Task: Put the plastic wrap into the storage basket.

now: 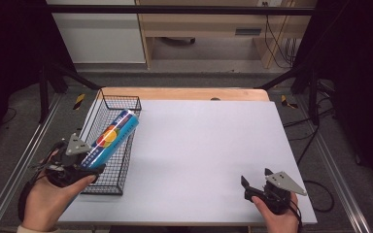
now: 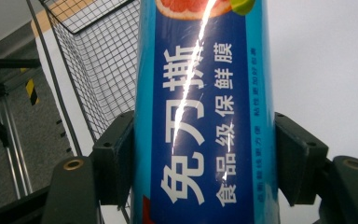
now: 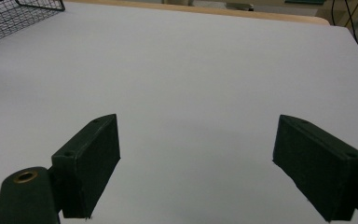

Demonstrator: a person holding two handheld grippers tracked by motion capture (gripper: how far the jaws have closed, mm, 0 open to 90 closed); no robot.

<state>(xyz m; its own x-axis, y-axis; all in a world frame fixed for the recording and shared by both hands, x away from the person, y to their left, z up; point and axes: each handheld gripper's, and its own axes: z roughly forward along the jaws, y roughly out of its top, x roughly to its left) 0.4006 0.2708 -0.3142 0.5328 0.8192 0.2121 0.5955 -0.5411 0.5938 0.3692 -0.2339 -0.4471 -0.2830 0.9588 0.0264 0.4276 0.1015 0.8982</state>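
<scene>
Jaws of the left gripper (image 1: 93, 171) clamp the blue roll (image 1: 112, 137) over the wire basket (image 1: 123, 103); right gripper (image 1: 256, 182) gapes wide.

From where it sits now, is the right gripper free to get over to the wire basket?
Probably yes. The right gripper is open with nothing in it, and bare white table lies between it and the wire basket. The left gripper, holding the blue roll over the basket, may crowd it.

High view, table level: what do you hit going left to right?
Left gripper shut on the blue roll → wire basket → bare white tabletop → right gripper, jaws open with nothing between them.
</scene>
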